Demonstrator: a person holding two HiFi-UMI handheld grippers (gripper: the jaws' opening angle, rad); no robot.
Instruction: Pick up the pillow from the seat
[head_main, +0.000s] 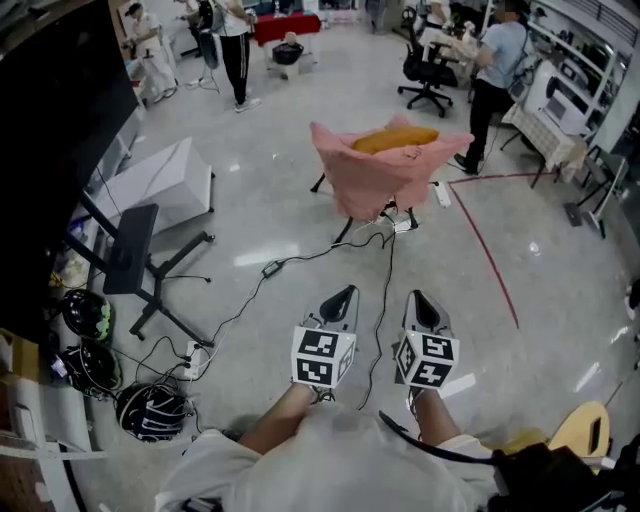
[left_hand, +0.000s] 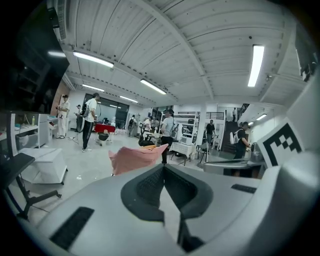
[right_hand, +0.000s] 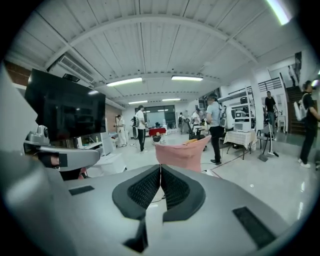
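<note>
Both of my grippers are closed and empty. The left gripper (left_hand: 163, 170) shows its two dark ribbed pads pressed together along one seam with nothing between them, and the right gripper (right_hand: 160, 170) looks the same. From the head view they sit side by side just ahead of my body, a little apart. Each has its marker cube facing up and its tip pointing forward and slightly down over the pale polished floor (head_main: 280, 180).

A black cable (head_main: 300, 262) snakes across the floor from near my grippers toward a chair (head_main: 380, 185) draped in pink cloth, which stands straight ahead. The orange pillow (head_main: 397, 138) lies on the seat in the hollow of the cloth, well apart from both grippers. Both gripper views show the pink chair beyond the closed tips.

A red line (head_main: 490, 255) runs along the floor to the right of the chair. To the left stand a white cabinet (head_main: 160, 185) and a black stand (head_main: 135, 250), with helmets (head_main: 88, 313) on the floor nearer me. Beyond the chair are a person in dark trousers (head_main: 235, 50) and another in a blue top (head_main: 495, 70) beside a black office chair (head_main: 425, 72).
</note>
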